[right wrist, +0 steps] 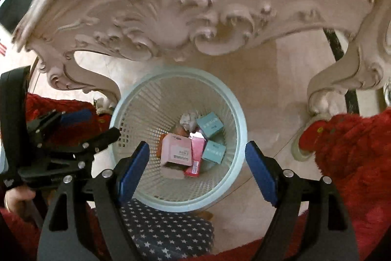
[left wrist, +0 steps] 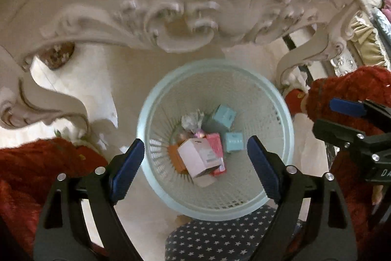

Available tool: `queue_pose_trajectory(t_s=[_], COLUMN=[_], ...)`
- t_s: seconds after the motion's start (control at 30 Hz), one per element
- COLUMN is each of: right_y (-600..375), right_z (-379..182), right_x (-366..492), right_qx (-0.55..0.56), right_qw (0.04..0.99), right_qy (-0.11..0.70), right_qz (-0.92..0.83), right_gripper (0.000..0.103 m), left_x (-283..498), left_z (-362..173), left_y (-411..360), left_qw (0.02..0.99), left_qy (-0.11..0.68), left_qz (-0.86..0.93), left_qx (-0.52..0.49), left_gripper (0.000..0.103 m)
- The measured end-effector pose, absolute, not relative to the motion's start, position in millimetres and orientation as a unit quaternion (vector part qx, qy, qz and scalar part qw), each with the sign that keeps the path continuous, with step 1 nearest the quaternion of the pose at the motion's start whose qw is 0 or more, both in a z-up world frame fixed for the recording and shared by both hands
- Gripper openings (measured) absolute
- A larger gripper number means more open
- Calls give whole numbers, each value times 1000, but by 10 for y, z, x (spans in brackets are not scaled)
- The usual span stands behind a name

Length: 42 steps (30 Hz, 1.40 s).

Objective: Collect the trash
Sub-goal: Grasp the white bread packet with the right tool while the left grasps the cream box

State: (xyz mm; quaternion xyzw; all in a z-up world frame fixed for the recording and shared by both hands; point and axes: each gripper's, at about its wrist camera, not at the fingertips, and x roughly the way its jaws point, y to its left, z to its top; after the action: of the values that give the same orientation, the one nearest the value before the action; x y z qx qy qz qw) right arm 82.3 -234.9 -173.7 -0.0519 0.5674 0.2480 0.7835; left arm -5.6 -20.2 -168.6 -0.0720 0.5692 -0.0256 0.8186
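A pale blue mesh wastebasket [left wrist: 276, 99] stands on the floor under an ornate white table; it also shows in the right wrist view [right wrist: 234, 114]. Inside lie a pale pink box [left wrist: 198, 157], a bright pink carton [left wrist: 216, 151], two teal boxes [left wrist: 223, 116], an orange item and crumpled paper [left wrist: 191, 119]. The same pink box [right wrist: 177, 149] and teal boxes [right wrist: 210, 125] show from the right. My left gripper [left wrist: 195, 168] hovers open and empty above the basket. My right gripper [right wrist: 196, 169] is also open and empty above it.
The carved table apron [left wrist: 176, 16] and its curved legs [right wrist: 327, 85] overhang the basket. Red fuzzy sleeves [right wrist: 354, 151] flank both views. A star-patterned dark fabric [left wrist: 220, 236] lies below the basket's near rim. The floor is pale marble.
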Motion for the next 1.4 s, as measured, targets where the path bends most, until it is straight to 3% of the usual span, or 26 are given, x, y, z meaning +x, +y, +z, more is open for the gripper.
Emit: queue_pose_trajectory(t_s=[0.1,0.27,0.47,0.63,0.77,0.97,1.4], right_y=[-2384,-2542,-2496,-2208,-1843,-1228,-1097], right_z=[-1362,-629,-28,30,6,-121,-360], right_x=[781,940,1495,2010,2470,3099,3336], right_qx=[-59,-22,-2,-7,-14,-17,-128], right_qw=[798,838,888,889,895,901,881], right_qy=[533,460,366,365,372,400,427], right_qz=[274,292,278,278,246,166,159], right_gripper=[77,77,77,79,81,81,83], left_x=[-102,-61,623,1535,2105,2438,3032], left_z=[-1382,-437,402,478,495,399,172], left_y=[-151,-7,403,800,885,1152,1008], left_qw=[831,869,921,915,914,895,871], left_qy=[550,488,384,379,385,408,461], left_qz=[-35,-60,-17,7,41,34,84], left_qx=[-70,-63,-63,-139,-122,-181,-145], left_gripper=[84,84,84,84,84,84,84])
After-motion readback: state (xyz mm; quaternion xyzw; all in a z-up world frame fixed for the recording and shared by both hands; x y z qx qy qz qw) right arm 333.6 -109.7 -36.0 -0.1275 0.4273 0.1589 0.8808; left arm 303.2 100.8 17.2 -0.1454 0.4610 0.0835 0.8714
